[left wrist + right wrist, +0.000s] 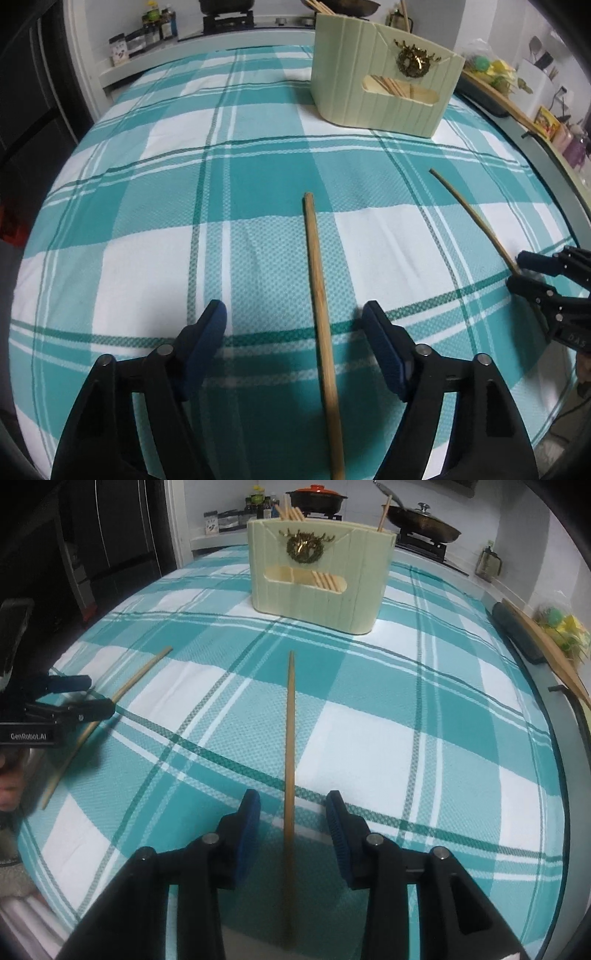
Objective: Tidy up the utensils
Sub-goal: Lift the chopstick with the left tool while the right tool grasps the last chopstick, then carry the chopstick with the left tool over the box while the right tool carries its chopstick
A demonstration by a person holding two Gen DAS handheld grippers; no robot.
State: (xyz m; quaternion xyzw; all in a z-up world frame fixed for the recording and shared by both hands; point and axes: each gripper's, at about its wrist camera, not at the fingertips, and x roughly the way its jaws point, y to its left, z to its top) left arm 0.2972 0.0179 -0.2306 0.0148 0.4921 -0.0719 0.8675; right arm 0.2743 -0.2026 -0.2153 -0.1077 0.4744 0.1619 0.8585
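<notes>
Checked cloth covers the table. Each gripper straddles one chopstick lying flat, pads clear of it: left gripper wide around one chopstick, right gripper narrower around the other chopstick. Both near ends run out of frame. Beyond stands the holder.

A teal-checked tablecloth carries two chopsticks and a holder.

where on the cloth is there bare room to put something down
Bare cloth runs wide left of the chopstick between the left gripper's fingers, up to the holder. A strip between the two chopsticks is free, and so is the cloth right of the other chopstick, out to the table edge. It is crowded where each gripper straddles its chopstick, right gripper included.
</notes>
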